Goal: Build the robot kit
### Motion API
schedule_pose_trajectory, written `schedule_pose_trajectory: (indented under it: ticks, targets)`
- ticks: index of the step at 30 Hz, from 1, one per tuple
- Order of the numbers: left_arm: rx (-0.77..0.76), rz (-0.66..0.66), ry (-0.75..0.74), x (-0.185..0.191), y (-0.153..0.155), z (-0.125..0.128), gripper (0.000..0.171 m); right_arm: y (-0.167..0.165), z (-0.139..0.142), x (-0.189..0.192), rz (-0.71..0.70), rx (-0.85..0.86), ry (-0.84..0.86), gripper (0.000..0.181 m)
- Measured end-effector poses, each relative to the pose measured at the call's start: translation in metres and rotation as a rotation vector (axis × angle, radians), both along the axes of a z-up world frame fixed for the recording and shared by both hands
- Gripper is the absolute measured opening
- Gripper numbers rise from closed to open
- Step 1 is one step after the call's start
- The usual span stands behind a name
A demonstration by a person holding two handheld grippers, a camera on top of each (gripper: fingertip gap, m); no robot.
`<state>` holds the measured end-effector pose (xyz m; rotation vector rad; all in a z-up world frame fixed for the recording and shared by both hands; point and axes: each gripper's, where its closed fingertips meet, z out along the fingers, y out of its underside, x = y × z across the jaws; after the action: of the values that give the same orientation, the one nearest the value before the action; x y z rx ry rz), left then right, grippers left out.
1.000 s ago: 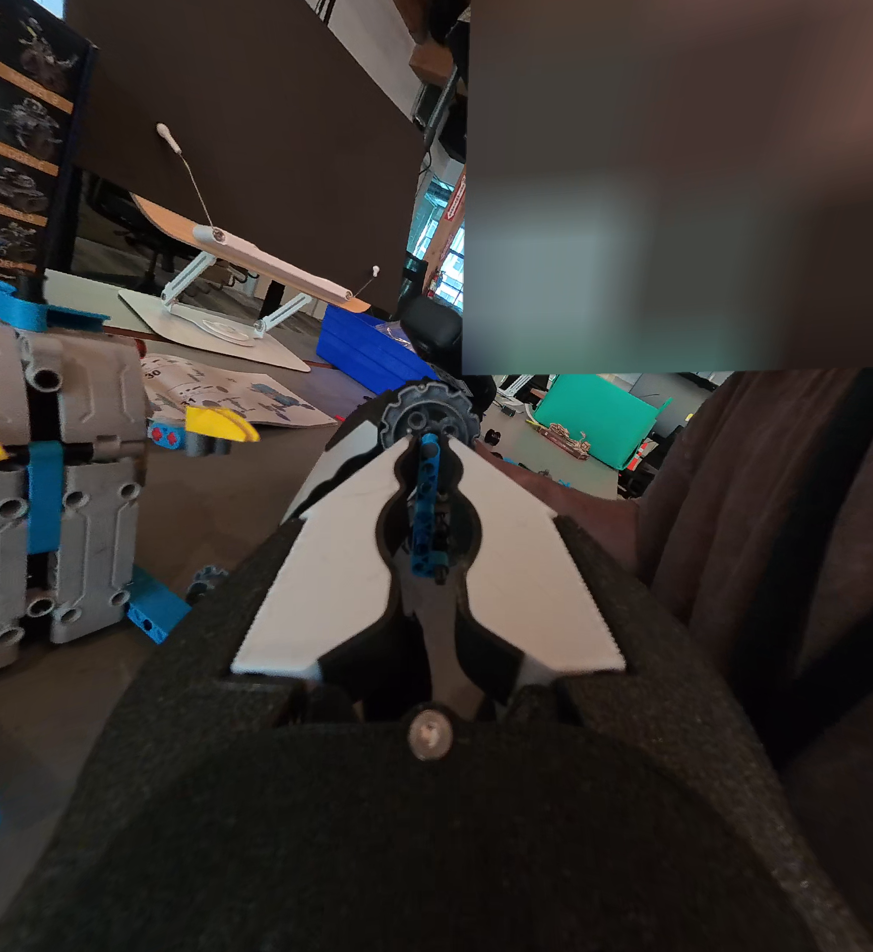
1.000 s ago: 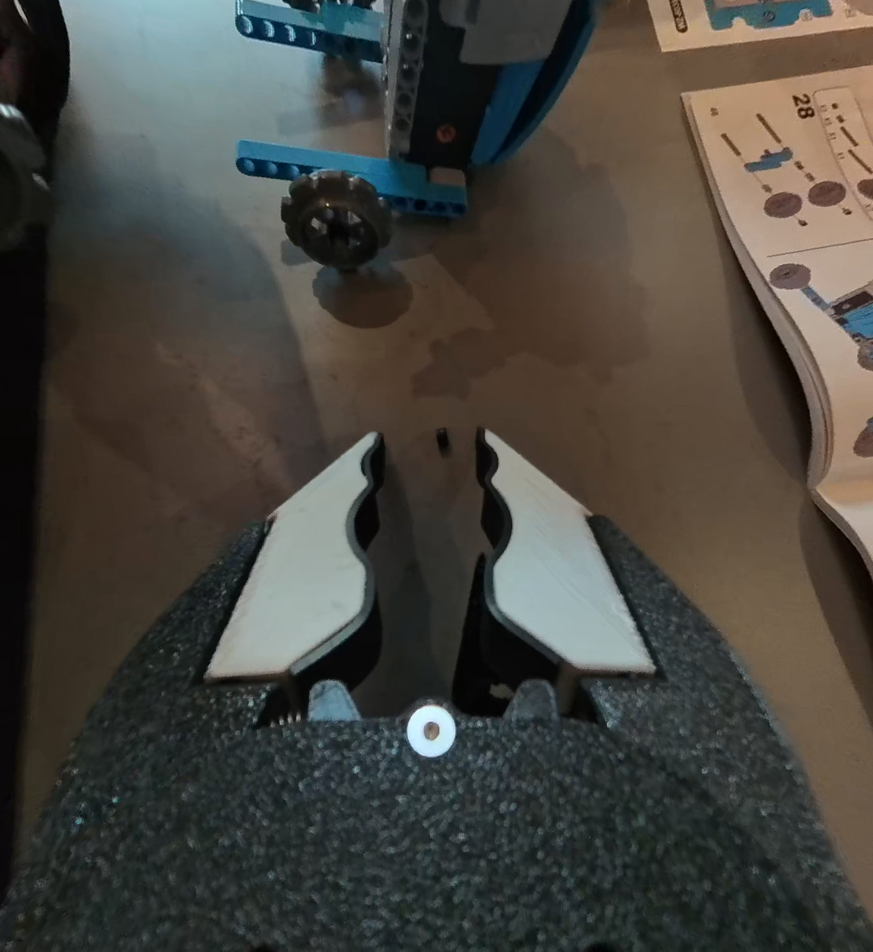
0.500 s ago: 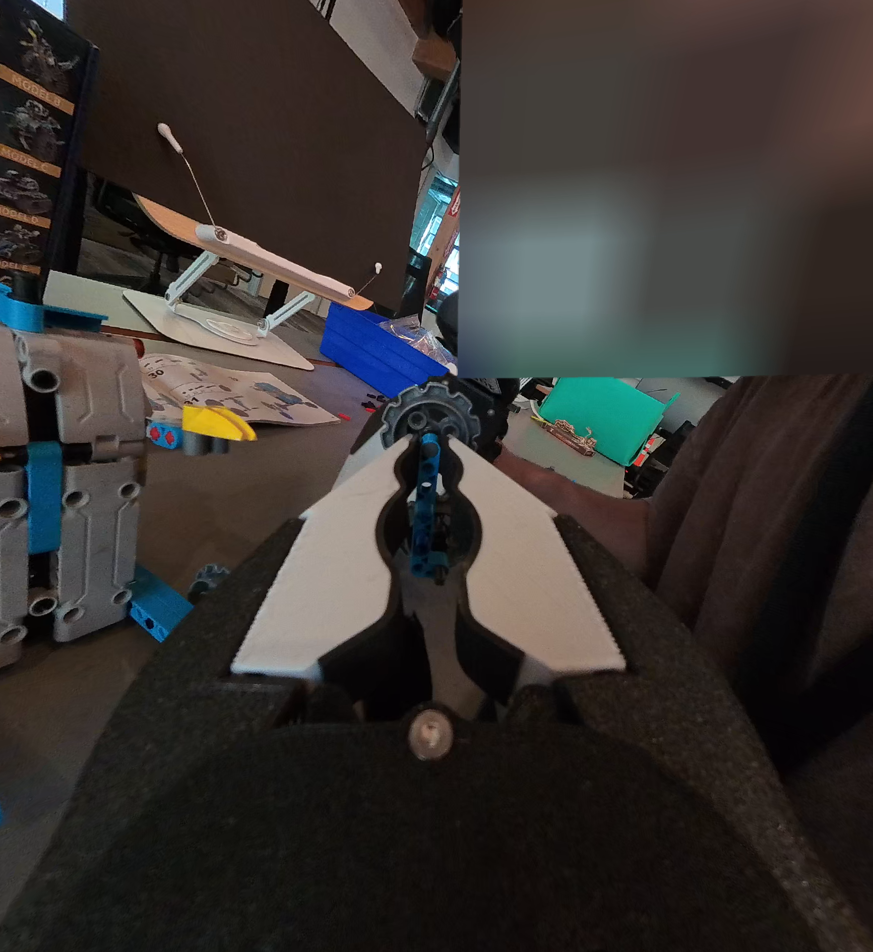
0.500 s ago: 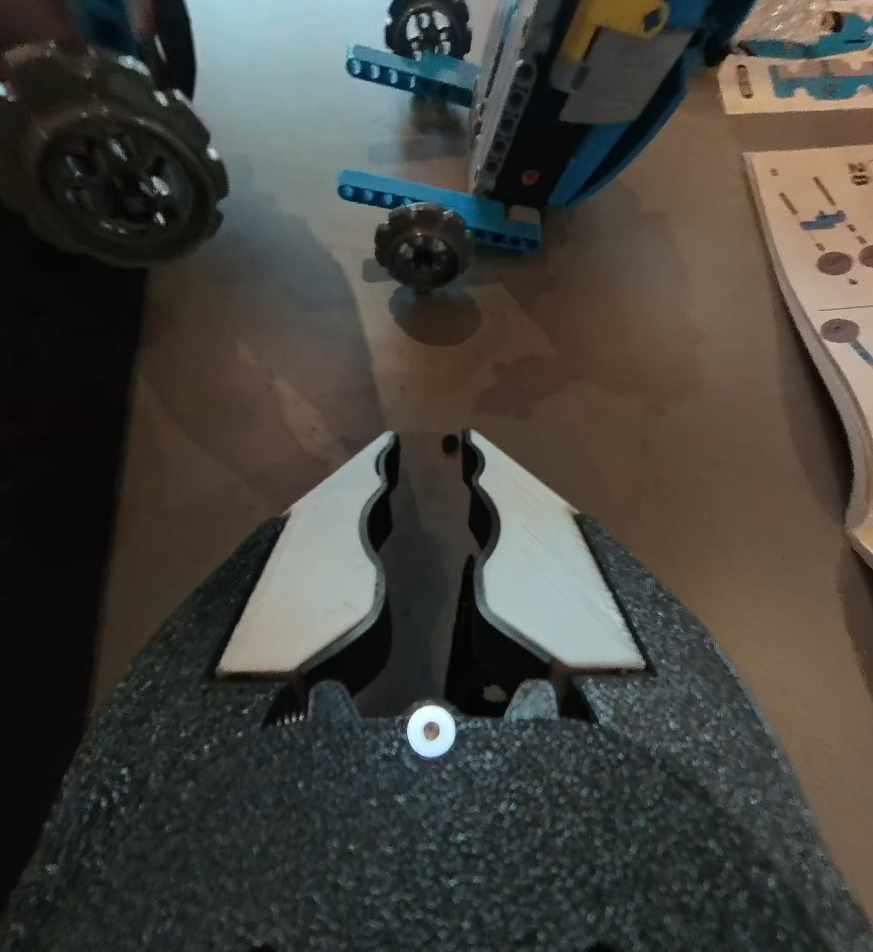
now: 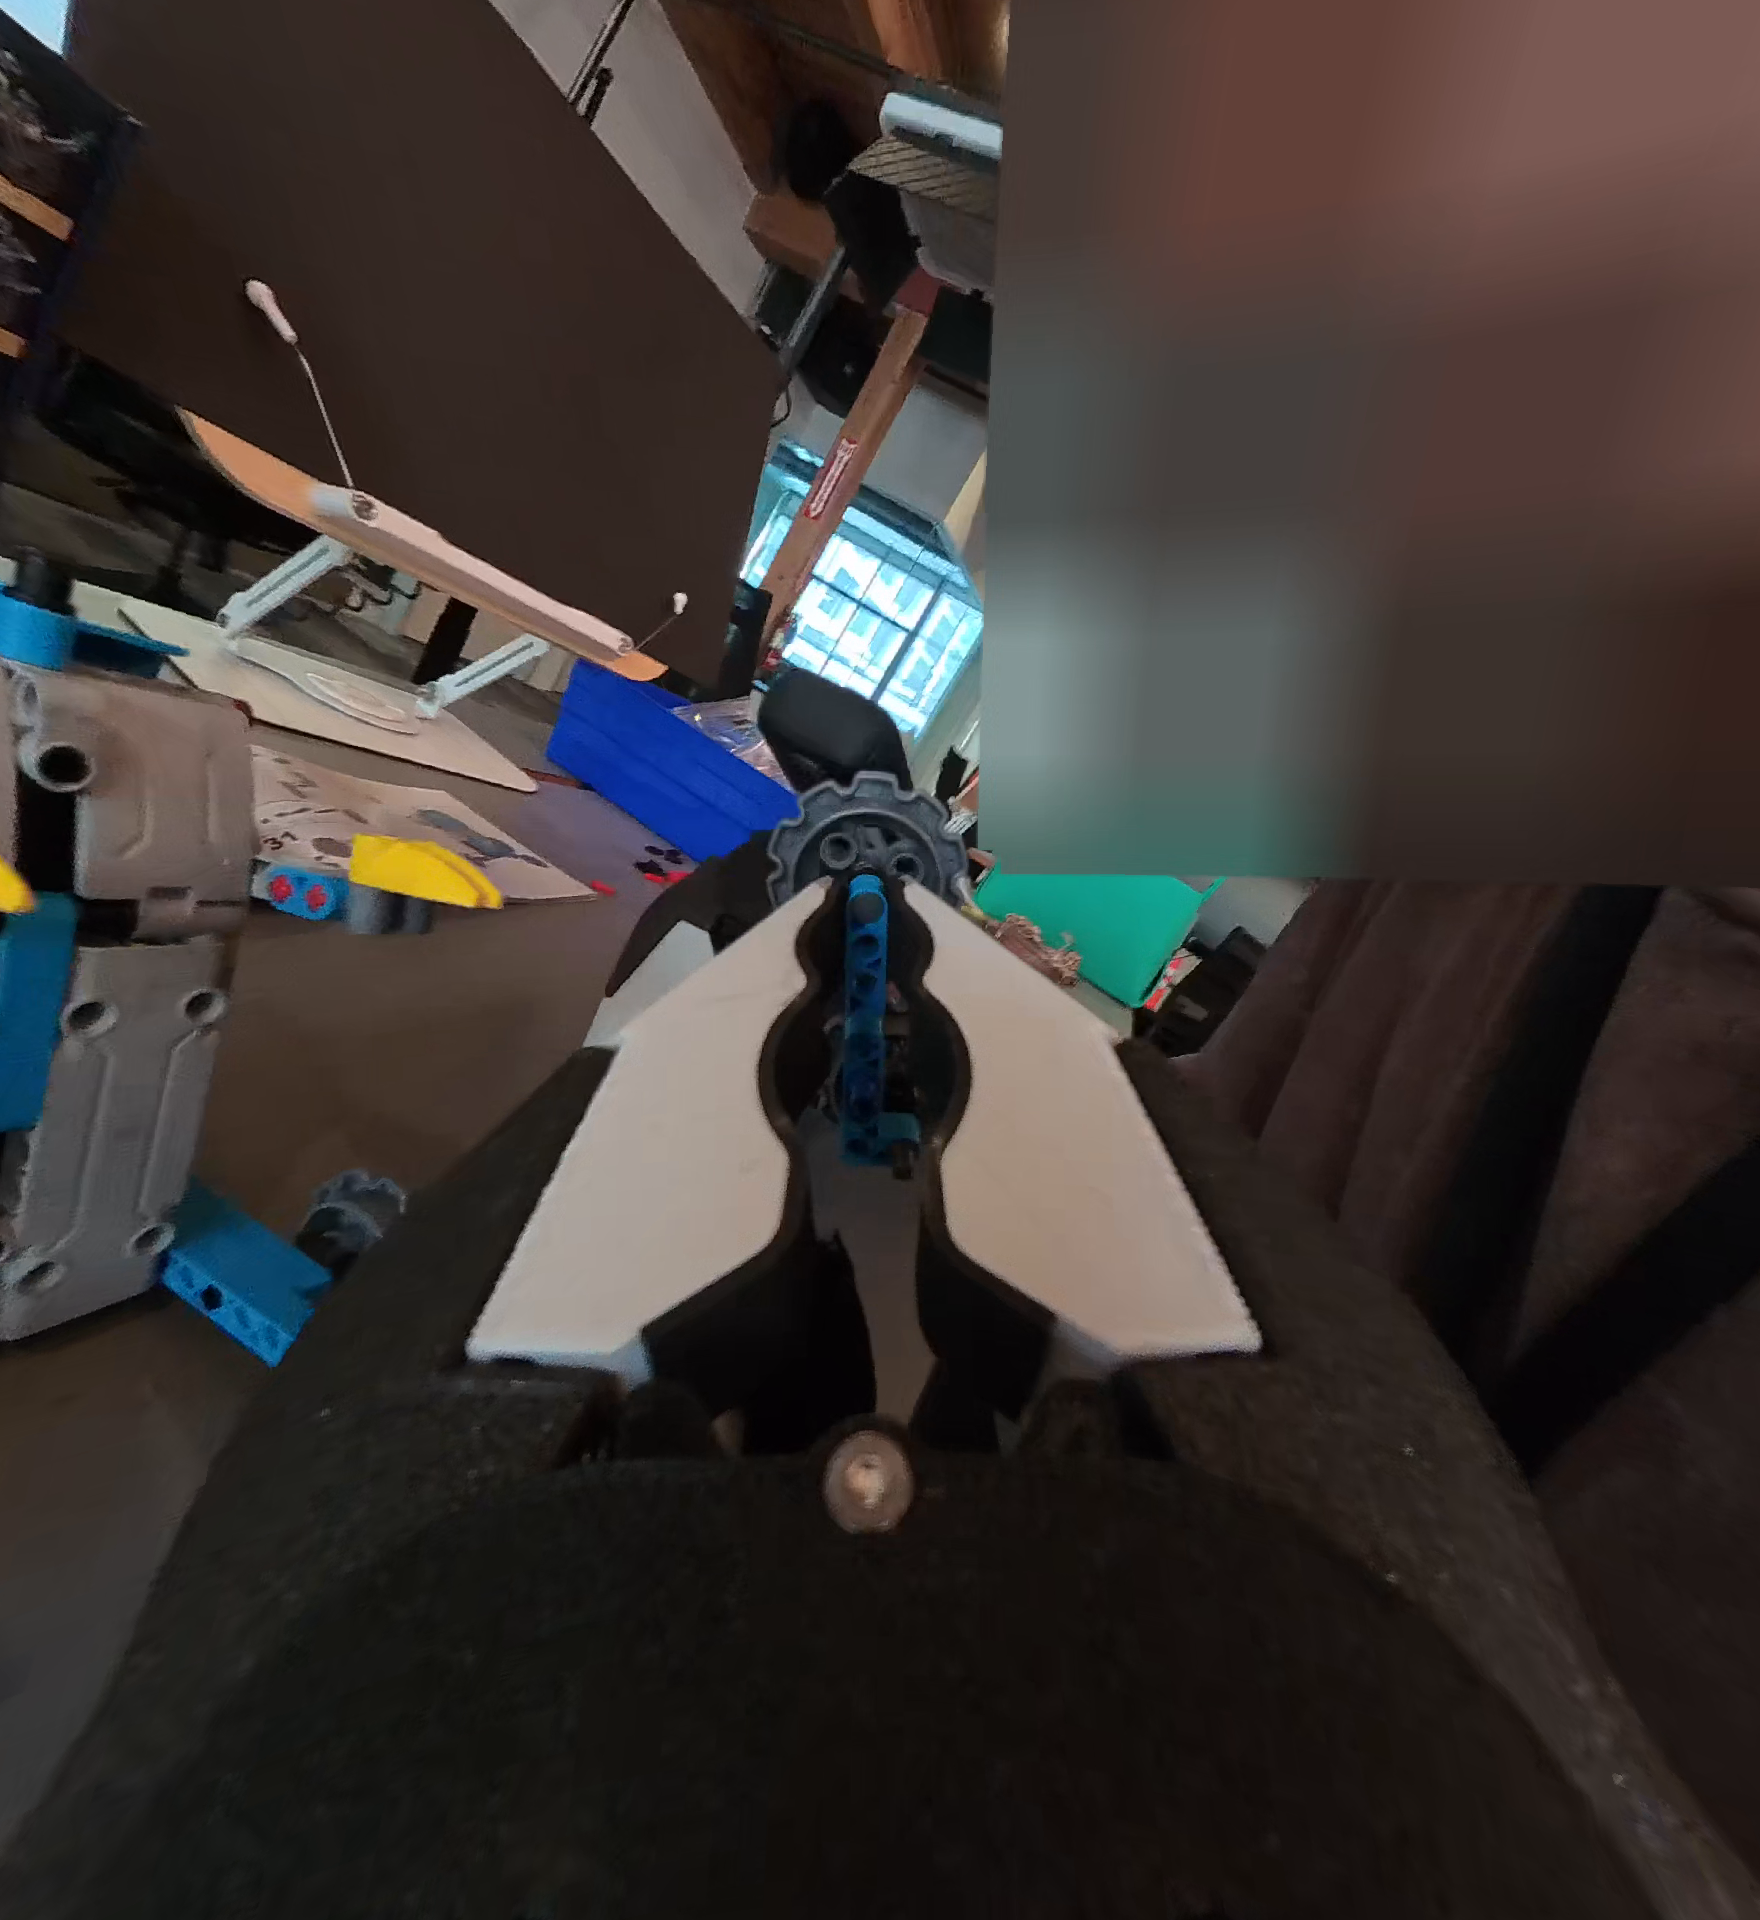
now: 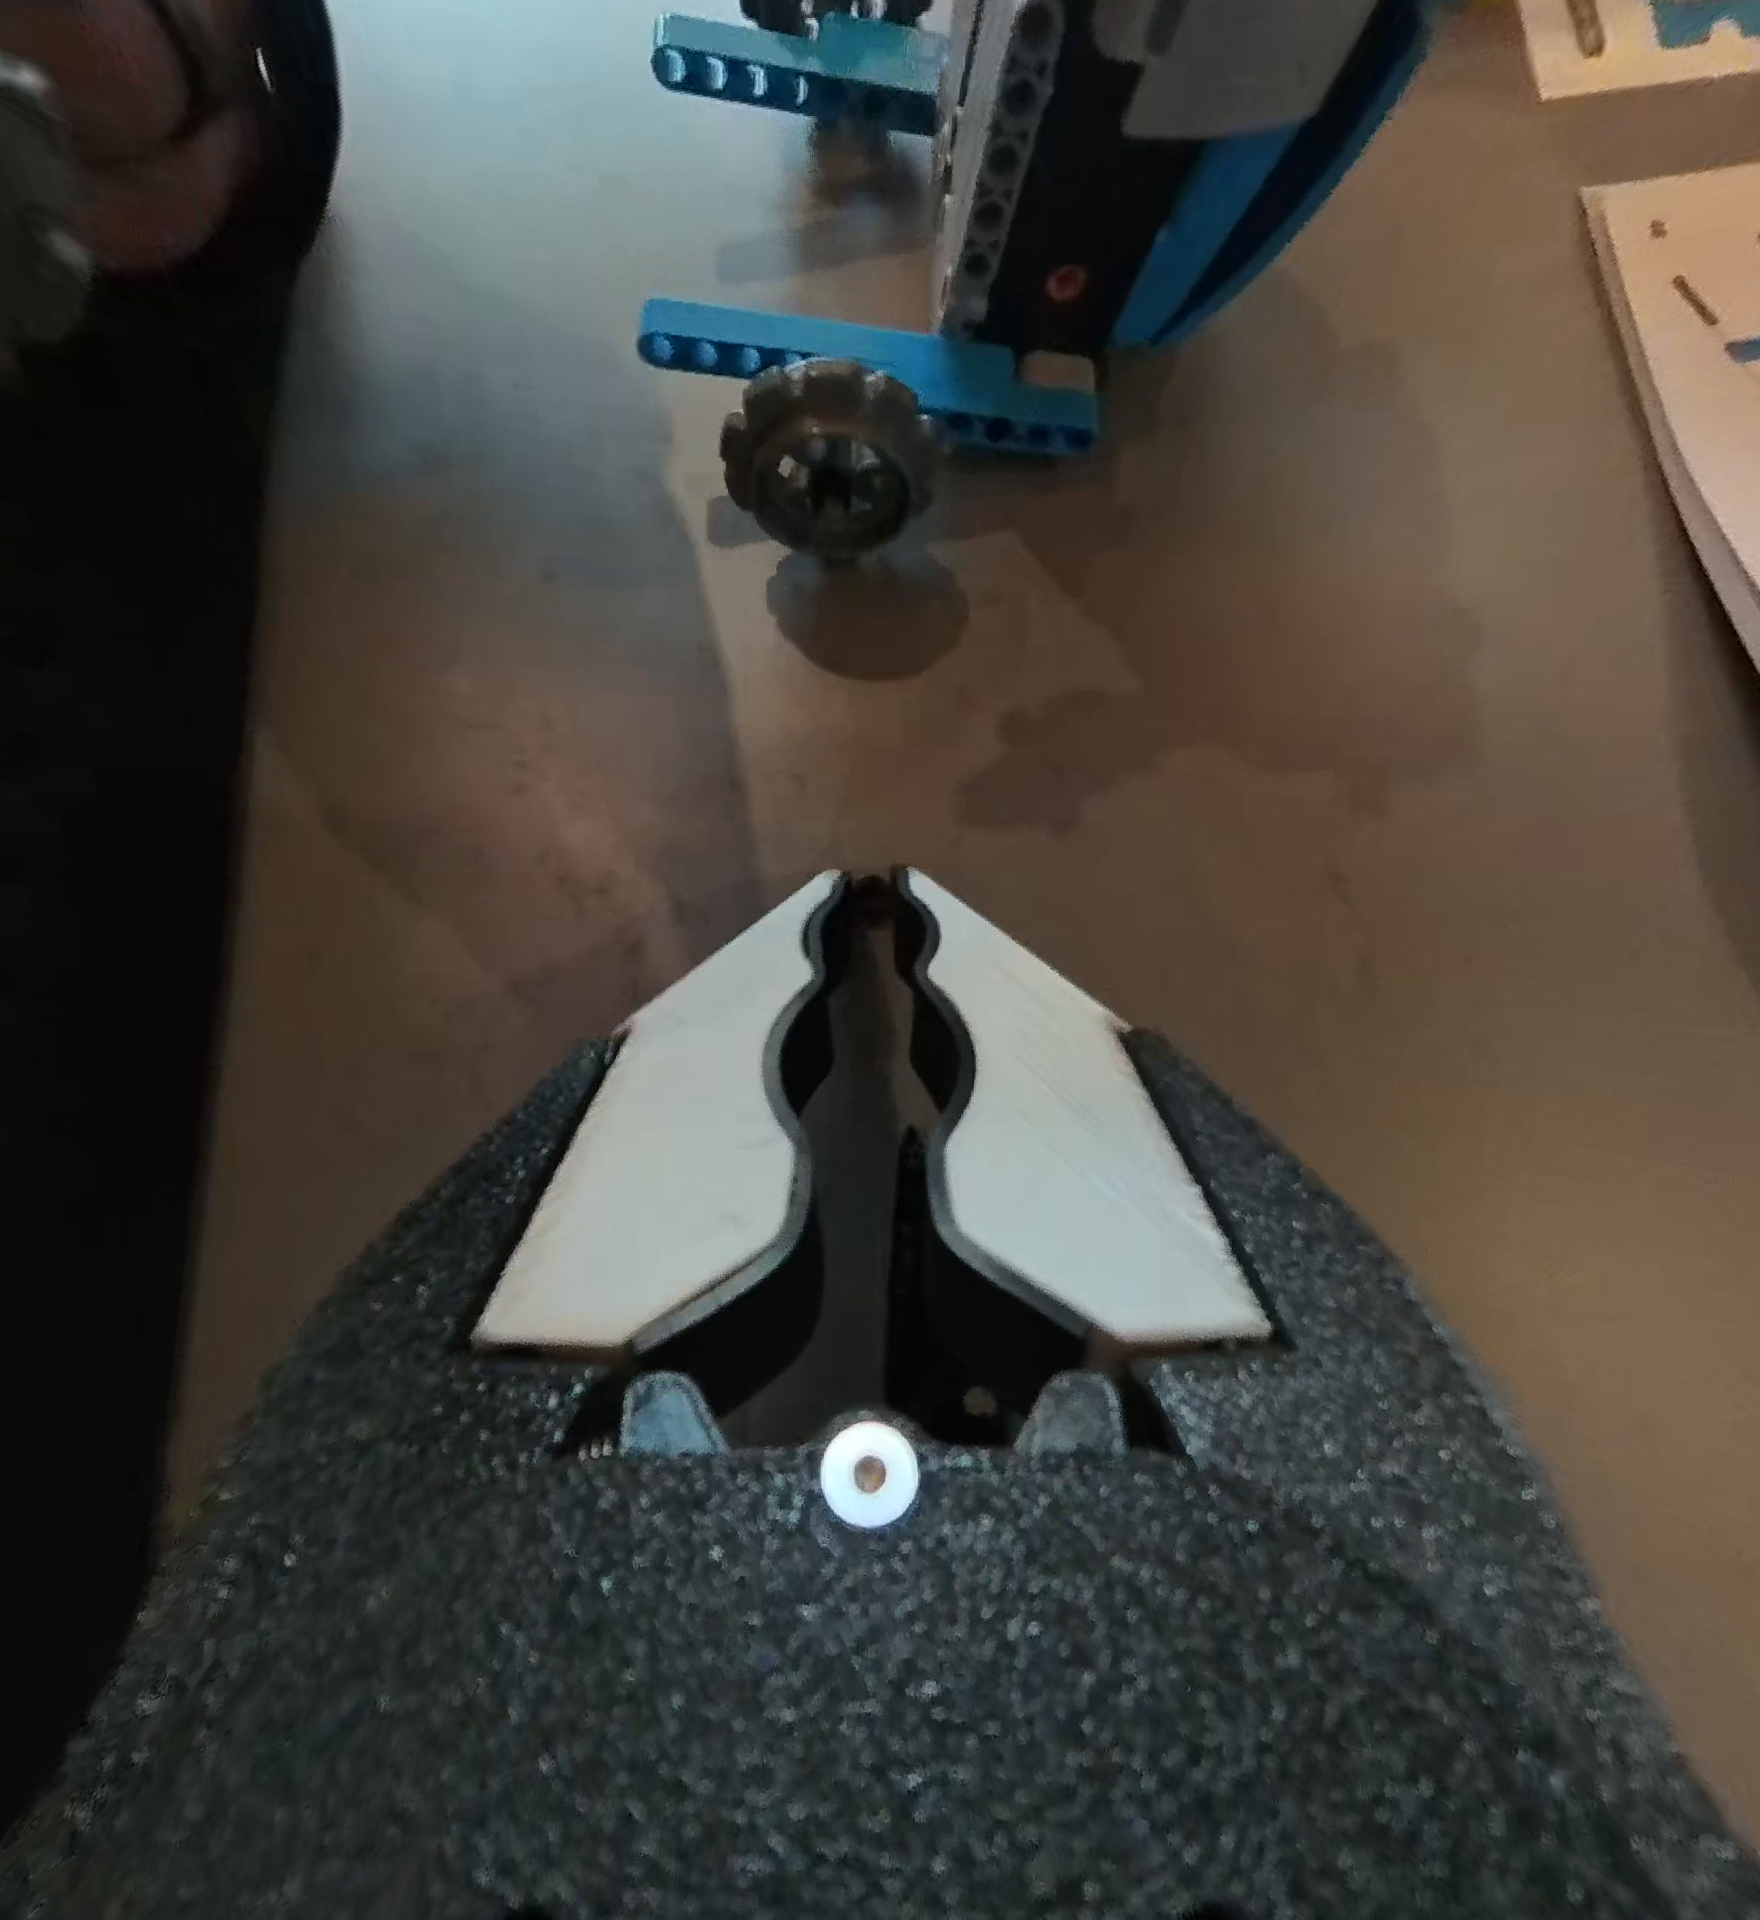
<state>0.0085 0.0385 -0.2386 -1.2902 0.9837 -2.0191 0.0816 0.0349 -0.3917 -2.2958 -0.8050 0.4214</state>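
Right wrist view: right gripper (image 6: 871, 881) pinching tiny black pin (image 6: 868, 885) at tips, near table (image 6: 1271, 831); keeping squeeze light. Left gripper (image 5: 868, 896) gripping blue beam (image 5: 865, 1023) with gear (image 5: 868, 847), holding level.

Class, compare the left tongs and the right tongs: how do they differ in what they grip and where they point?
The left tongs grip a long blue beam carrying a grey toothed wheel; the right tongs pinch only a tiny dark piece at their tips. The left tongs point out across the table; the right tongs point down at it. Both are shut.
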Motion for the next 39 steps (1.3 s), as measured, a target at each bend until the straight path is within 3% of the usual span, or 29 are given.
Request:
schedule_pose_trajectory:
  ticks: [2,4,6,9,11,17,23,29,35,39]
  targets:
    - [-0.020,0.002,-0.010,-0.001,0.002,0.001,0.006,0.001,0.002,0.002,-0.010,0.012,-0.013,0.007]
    - [-0.036,0.006,-0.016,-0.002,0.005,0.002,0.007,0.003,0.022,-0.005,-0.020,0.075,0.052,0.007]
    - [-0.044,0.010,-0.020,-0.002,0.007,0.002,0.006,0.007,0.065,-0.017,-0.044,0.164,0.260,0.007]
    - [-0.019,0.015,-0.018,-0.001,0.004,0.002,0.006,0.000,0.140,-0.032,-0.042,0.256,0.734,0.007]
    - [0.006,0.014,-0.017,0.001,-0.001,0.003,0.007,-0.006,0.162,-0.037,-0.027,0.285,0.905,0.007]
    - [0.044,0.001,-0.020,0.005,-0.014,0.004,0.006,-0.011,0.164,-0.056,-0.014,0.266,0.961,0.007]
    - [0.049,0.004,-0.025,0.004,-0.014,0.005,0.006,-0.011,0.160,-0.057,-0.017,0.280,0.911,0.007]
    - [0.032,0.007,-0.031,0.003,-0.013,0.006,0.006,-0.010,0.161,-0.057,-0.015,0.259,0.977,0.007]
    - [-0.120,-0.030,-0.080,0.006,-0.015,0.012,0.006,-0.012,0.170,-0.056,-0.012,0.320,1.076,0.006]
    - [-0.230,-0.066,-0.117,0.010,-0.016,0.014,0.006,-0.013,0.175,-0.057,-0.010,0.380,1.053,0.006]
